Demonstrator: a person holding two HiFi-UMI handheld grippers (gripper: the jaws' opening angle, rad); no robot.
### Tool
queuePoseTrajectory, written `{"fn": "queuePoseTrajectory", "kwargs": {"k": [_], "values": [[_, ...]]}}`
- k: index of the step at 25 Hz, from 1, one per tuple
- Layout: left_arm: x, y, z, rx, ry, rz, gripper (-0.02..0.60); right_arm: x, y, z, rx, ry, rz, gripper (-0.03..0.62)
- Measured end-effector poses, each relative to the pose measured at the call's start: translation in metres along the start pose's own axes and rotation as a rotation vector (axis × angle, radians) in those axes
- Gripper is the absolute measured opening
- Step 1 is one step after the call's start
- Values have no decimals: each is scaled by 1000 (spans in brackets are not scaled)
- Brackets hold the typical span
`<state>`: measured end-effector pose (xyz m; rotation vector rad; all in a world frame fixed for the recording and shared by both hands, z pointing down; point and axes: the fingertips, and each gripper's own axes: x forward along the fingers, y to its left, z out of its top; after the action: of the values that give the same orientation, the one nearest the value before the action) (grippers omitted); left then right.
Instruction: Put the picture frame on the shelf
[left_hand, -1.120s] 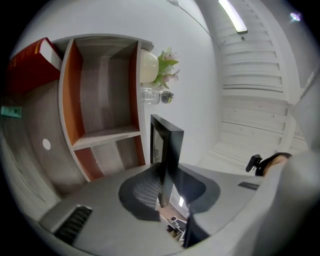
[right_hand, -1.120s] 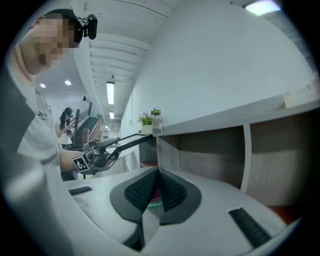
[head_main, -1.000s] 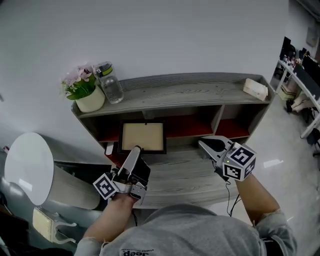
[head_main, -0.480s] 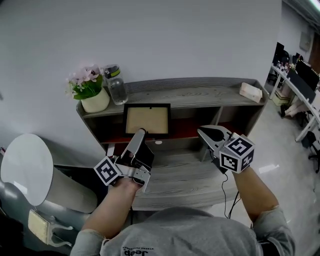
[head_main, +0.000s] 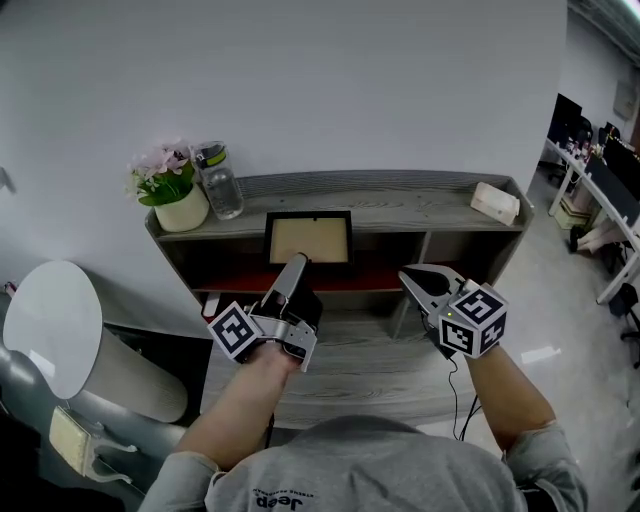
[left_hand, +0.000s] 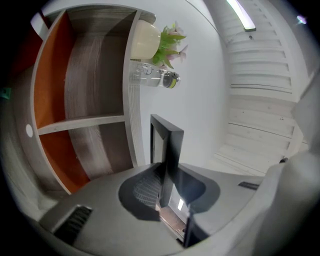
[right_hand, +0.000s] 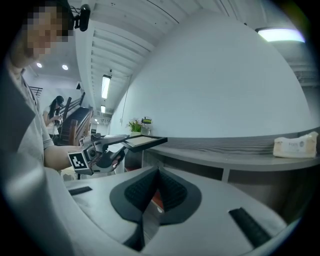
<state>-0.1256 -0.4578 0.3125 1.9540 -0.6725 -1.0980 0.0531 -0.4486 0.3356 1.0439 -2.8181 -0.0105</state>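
Hanging in the air, the frame is pinched at its lower edge by the left gripper, jaws clamped on either side of the black moulding. Its face is up toward the head camera, and its top edge is over the front of the shelf top board. In the right gripper view it lies near flat, approx. at board level; can't tell if it touches. The right gripper hovers to the right in front of the shelf, jaws pressed together w/ nothing between. On the top board: flower pot and bottle at the left end, side by side, and a box at the right end, well apart from the frame.
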Motion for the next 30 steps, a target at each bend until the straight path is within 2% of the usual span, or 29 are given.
{"fn": "queuePoseTrajectory", "kwargs": {"k": [9,15,19,20,23,30], "values": [[26,20,2,-43,-27,53,92,-1,-17,-8,17,8,-17,20],[32,39,2,-111,-32,100,92,1,-21,-11,22,22,-24,20],[39,41,1,-150,-22,91,98,2,-22,-13,23,29,-24,20],[41,38,1,-152,-19,78,113,2,-22,-14,23,31,-24,20],[47,31,1,-148,-6,47,214,2,-22,-14,24,34,-25,20],[50,25,-12,-114,37,39,285,3,-18,-15,21,37,-12,20]]}}
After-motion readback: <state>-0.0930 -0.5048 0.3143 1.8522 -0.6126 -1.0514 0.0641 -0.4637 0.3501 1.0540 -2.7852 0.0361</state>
